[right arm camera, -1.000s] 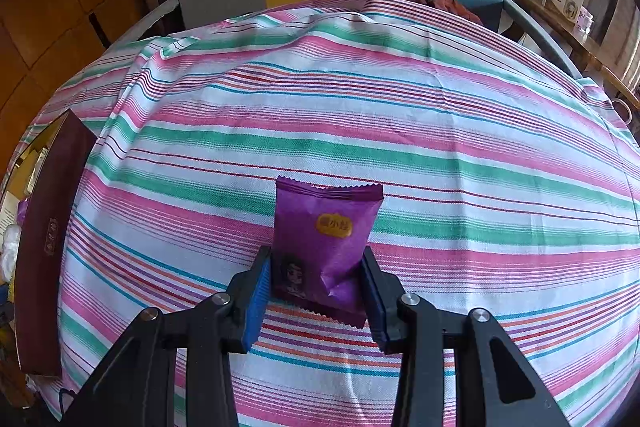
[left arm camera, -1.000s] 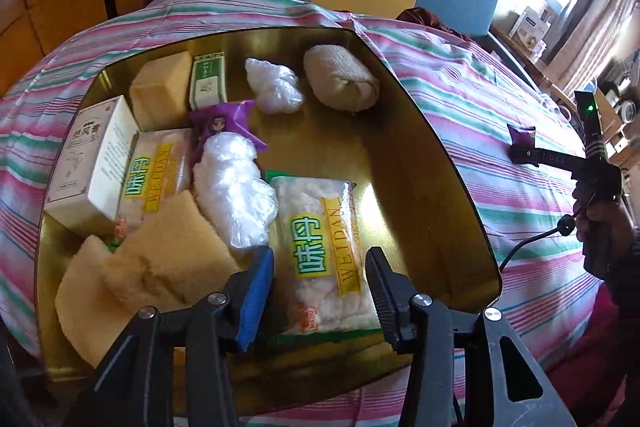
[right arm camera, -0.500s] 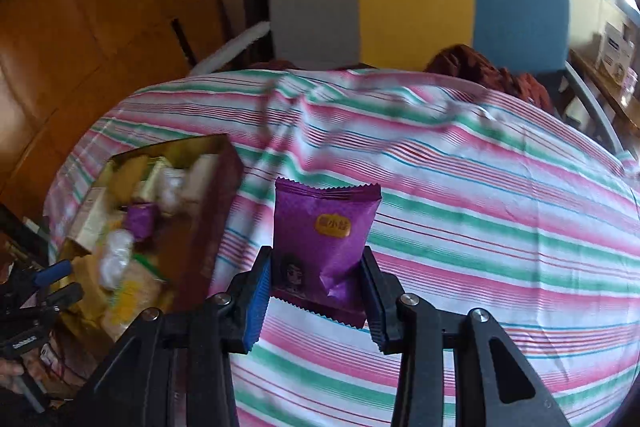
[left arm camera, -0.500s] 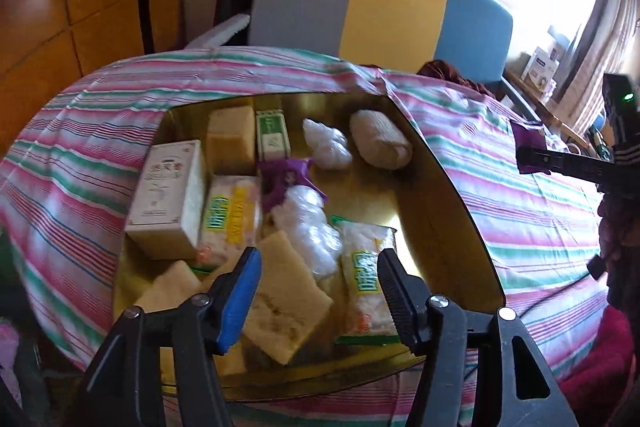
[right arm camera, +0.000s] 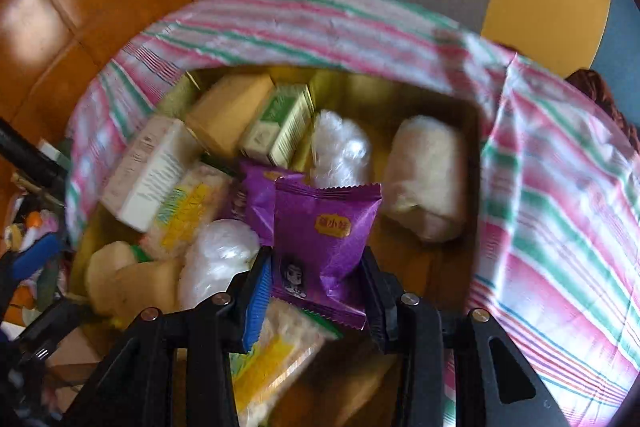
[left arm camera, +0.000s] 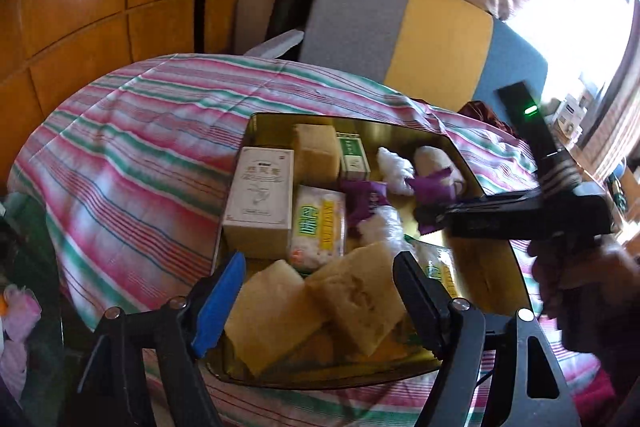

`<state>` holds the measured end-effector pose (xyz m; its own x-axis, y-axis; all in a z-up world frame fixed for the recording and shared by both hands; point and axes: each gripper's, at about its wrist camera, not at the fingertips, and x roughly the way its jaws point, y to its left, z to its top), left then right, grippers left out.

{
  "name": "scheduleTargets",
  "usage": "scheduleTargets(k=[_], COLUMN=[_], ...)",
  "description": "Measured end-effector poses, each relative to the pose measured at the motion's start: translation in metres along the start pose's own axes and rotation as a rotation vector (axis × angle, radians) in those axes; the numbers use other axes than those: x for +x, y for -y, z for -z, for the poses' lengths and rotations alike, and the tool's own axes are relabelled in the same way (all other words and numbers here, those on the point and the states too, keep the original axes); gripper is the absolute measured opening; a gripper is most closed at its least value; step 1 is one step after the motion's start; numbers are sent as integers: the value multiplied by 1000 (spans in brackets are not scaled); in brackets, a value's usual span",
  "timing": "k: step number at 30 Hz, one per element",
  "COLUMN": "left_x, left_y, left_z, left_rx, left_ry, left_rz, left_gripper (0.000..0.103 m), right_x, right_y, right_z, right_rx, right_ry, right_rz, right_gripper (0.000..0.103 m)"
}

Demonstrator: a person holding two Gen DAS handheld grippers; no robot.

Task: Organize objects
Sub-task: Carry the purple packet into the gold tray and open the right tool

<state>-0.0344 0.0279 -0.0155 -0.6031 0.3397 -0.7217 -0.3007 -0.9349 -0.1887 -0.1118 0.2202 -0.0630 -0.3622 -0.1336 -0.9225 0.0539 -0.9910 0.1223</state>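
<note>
My right gripper (right arm camera: pixel 316 291) is shut on a purple snack packet (right arm camera: pixel 320 235) and holds it over the gold tray (right arm camera: pixel 474 147). In the left wrist view the right gripper (left arm camera: pixel 428 215) reaches in from the right over the gold tray (left arm camera: pixel 492 267), the purple packet (left arm camera: pixel 434 187) in its jaws. A second purple packet (left arm camera: pixel 366 197) lies in the tray. My left gripper (left arm camera: pixel 320 291) is open and empty, low over the tray's near end above two yellow sponges (left arm camera: pixel 356 303).
The tray holds a white box (left arm camera: pixel 260 195), a green-white carton (left arm camera: pixel 352 155), yellow-label packets (left arm camera: pixel 316 227), clear wrapped bundles (right arm camera: pixel 340 147) and a beige roll (right arm camera: pixel 428 175). It sits on a striped cloth (left arm camera: pixel 140 155). A grey-yellow-blue chair (left arm camera: pixel 400 39) stands behind.
My right gripper has carried the purple packet from the bare cloth leftward to above the tray. My left gripper has pulled back and risen from the tray, staying open.
</note>
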Motion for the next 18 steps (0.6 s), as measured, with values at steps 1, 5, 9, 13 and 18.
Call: scheduleTargets(k=[1,5,9,13,18], left_x=[0,0,3,4,1], left_y=[-2,-3,-3,-2,-2], left_z=[0,2,2,3,1], left_rx=[-6,-6,-4,6,13], left_ry=[-2,0,-1,1,22], left_rz=[3,3,-5,-29,-68], left_gripper=[78,81,83,87,93], right_x=[7,18,9,-4,-20], right_y=[-1,-2,-5,-7,-2], right_z=[-2,0,4,9,20], right_rx=[5,33,48,60,72], right_ry=[-15,-24,3,53,123], right_rz=[7,11,-2,-10,25], right_gripper=[42,47,48,48,48])
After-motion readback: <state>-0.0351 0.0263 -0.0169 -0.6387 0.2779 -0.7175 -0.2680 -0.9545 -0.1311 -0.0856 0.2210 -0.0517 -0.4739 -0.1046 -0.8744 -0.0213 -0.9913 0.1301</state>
